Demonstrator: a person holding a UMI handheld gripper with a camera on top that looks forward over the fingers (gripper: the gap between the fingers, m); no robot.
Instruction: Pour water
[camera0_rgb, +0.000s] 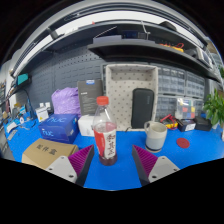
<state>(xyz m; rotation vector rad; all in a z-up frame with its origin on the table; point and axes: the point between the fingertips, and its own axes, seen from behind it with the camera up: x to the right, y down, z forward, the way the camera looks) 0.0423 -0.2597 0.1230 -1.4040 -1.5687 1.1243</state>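
Hand-held gripper (111, 160) standing released, bottle (105, 130) sitting between its fingers near the counter's (190, 152) front edge. Cup (155, 135) waiting alongside. Bottle probably light, slippery; gripping mid-body looks best.

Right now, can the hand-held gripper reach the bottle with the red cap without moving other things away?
Probably yes. The bottle stands upright on the blue table, just ahead of the open hand-held gripper and between its fingers. Nothing lies between them; the white cup stands apart, to one side.
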